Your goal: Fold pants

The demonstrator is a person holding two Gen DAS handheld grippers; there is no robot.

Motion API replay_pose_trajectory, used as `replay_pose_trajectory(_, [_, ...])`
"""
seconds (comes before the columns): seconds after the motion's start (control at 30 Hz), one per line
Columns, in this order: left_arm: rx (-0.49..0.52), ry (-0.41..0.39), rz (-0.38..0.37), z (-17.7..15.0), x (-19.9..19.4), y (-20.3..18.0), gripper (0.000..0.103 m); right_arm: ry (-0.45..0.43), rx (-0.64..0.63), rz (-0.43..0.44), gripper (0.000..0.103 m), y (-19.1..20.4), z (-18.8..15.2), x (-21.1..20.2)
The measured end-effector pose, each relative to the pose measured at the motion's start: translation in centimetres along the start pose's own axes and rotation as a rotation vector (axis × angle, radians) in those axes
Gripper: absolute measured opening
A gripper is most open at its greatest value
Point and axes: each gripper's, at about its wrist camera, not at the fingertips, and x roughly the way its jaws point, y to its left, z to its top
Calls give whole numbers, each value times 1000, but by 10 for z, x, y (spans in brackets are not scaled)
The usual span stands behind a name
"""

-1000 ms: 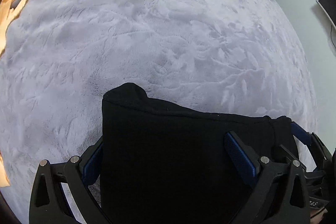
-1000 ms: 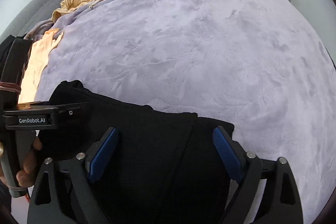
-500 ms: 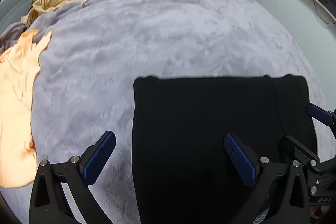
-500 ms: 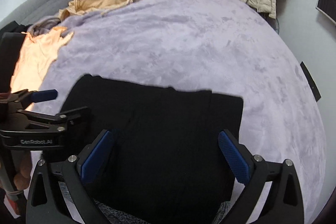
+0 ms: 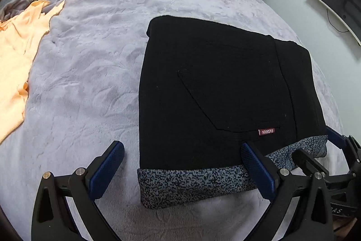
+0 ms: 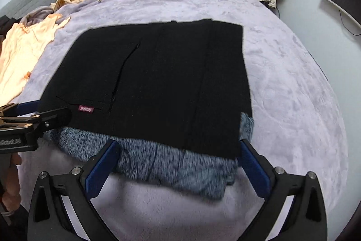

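Both grippers, left and right, now hang wide open and empty, pulled back from the black pants. Released, the pants lie folded on the lilac bedspread, the fold apparently complete.

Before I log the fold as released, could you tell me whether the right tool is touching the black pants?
Apart. In the right wrist view, the right tool stands wide open, nothing clamped, with the folded black pants lying flat on the blanket beyond its pads.

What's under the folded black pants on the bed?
A speckled grey layer sticks out beneath the black pants at the near edge, on the blanket. How far it reaches underneath is covered.
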Motion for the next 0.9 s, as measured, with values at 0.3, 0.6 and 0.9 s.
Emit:
replay_pose_trajectory(0.3, [81, -116, 119, -3, -30, -33, 103, -51, 57, -26, 103, 0, -3, -33])
replay_pose_trajectory(0.6, [51, -101, 145, -1, -20, -28, 103, -8, 62, -42, 103, -3, 0, -19])
replay_pose_trajectory(0.9, [51, -101, 139, -3, -18, -25, 103, -19, 57, -43, 103, 0, -1, -20])
